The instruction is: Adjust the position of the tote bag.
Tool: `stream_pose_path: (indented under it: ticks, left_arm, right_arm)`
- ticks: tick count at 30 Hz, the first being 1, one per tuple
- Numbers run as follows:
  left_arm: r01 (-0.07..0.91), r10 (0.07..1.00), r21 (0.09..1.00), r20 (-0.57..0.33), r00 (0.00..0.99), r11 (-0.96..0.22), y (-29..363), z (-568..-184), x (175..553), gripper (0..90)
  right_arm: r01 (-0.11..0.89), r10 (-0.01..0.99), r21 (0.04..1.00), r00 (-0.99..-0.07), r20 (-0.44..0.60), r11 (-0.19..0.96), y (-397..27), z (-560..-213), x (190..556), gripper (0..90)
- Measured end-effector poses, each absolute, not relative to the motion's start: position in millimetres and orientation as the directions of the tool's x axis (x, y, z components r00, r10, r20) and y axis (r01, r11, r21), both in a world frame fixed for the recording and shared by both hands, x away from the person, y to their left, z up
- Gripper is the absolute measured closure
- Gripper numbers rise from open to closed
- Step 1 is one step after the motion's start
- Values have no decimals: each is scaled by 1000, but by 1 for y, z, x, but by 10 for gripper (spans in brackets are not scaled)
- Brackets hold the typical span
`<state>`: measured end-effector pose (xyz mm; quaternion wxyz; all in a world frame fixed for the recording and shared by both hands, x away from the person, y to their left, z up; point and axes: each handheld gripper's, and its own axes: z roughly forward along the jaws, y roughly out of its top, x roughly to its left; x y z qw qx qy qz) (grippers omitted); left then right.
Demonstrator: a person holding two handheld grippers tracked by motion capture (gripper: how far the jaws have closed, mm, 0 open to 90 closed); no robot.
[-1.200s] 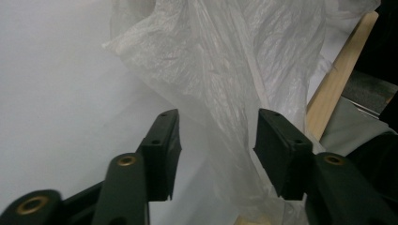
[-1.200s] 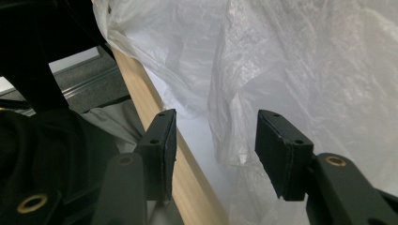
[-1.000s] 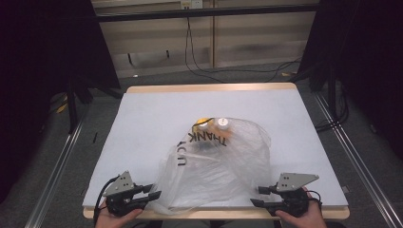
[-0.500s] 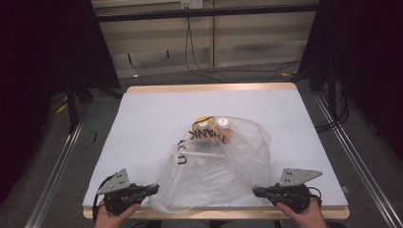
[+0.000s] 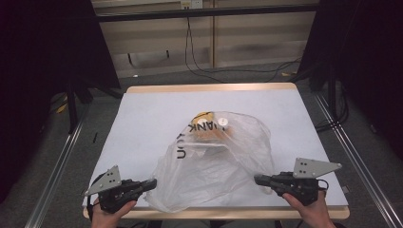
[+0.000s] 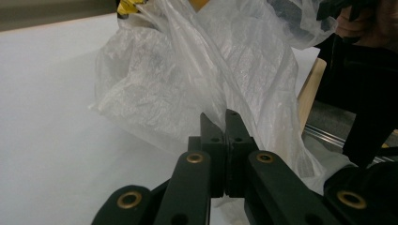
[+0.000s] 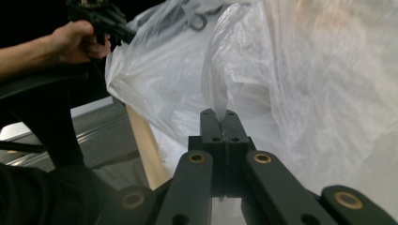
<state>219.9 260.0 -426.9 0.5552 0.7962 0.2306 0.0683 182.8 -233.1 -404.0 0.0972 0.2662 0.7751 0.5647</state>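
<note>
A clear plastic bag with dark lettering lies crumpled on the white table. A yellow item and a round tan item sit inside at its far end. My left gripper is at the bag's near left corner. In the left gripper view my left gripper is shut on a fold of the bag. My right gripper is at the near right corner. In the right gripper view my right gripper pinches a raised strip of the bag.
The table's wooden front edge runs just under both hands. Metal rails flank the table. Cables lie on the floor beyond it. The other hand with its gripper appears at the upper left of the right gripper view.
Both pairs of jaws have closed onto the bag's near corners. The right gripper has risen slightly, pulling the film up with it. The left hand has hardly moved.
</note>
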Motion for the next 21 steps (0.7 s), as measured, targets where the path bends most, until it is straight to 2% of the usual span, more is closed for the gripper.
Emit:
stream_pose_path:
  ticks: [14,21]
  left_arm:
    - [202,461,944,-61,885,-262,260,-382,230,899]
    - [175,460,957,-51,886,-232,258,-362,239,899]
  right_arm:
    - [200,513,966,-854,91,161,-239,-361,198,900]
    - [153,509,979,-859,64,135,-239,-338,205,900]
